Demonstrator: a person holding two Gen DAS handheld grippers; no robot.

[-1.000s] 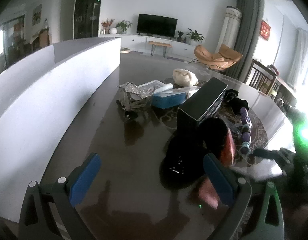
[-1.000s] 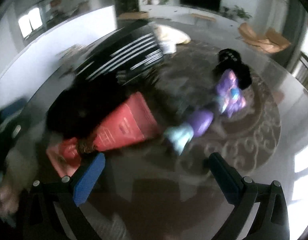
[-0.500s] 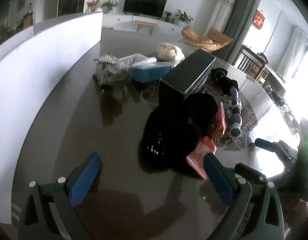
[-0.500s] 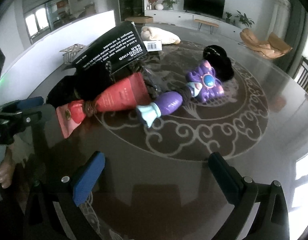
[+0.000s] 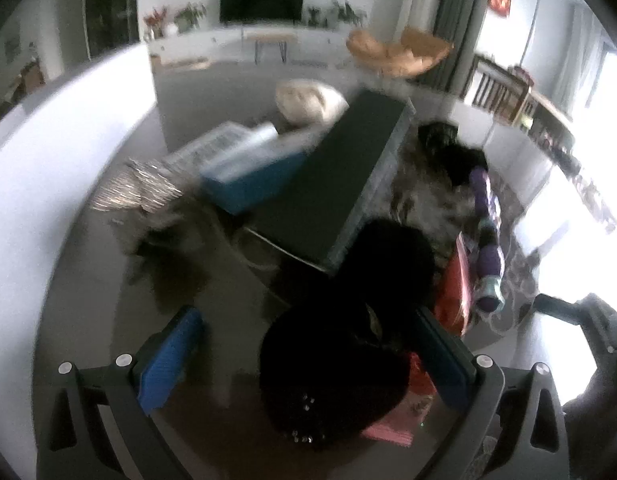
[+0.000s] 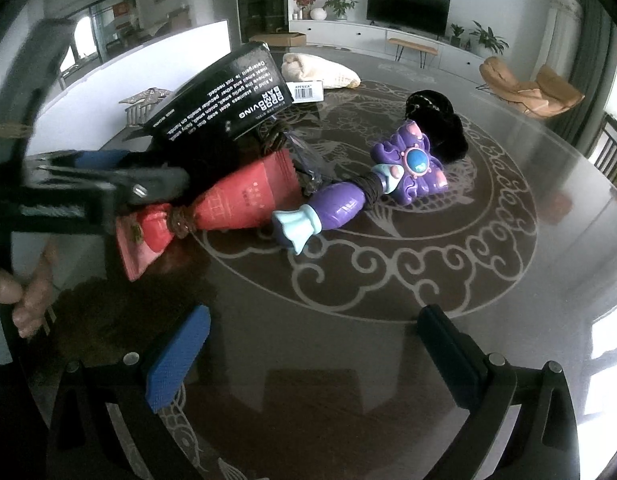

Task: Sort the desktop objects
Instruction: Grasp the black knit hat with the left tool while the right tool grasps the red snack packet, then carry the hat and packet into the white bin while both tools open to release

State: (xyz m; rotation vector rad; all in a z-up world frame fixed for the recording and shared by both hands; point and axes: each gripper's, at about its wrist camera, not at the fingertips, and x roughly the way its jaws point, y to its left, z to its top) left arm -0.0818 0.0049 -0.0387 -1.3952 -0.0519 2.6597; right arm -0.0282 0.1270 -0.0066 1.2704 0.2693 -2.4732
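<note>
A pile of objects lies on the dark glass table. My left gripper (image 5: 308, 360) is open, its jaws on either side of a black fuzzy item (image 5: 340, 360). Behind it lie a black box (image 5: 332, 184), a red pouch (image 5: 452, 292) and a purple toy wand (image 5: 488, 240). In the right wrist view my right gripper (image 6: 308, 352) is open and empty over bare table, short of the red pouch (image 6: 244, 196), the purple wand (image 6: 388, 180) and the black box (image 6: 228, 96). The left gripper (image 6: 120, 176) enters there from the left, above the pouch.
A blue box (image 5: 248, 176), a silver wire holder (image 5: 136, 188), a beige cloth bundle (image 5: 308, 100) and another black fuzzy item (image 6: 436, 120) lie further back. A white partition wall (image 5: 48, 160) runs along the left of the table.
My left gripper has moved forward and down over the pile, so the black fuzzy item now sits between its jaws. My right gripper has held nearly still.
</note>
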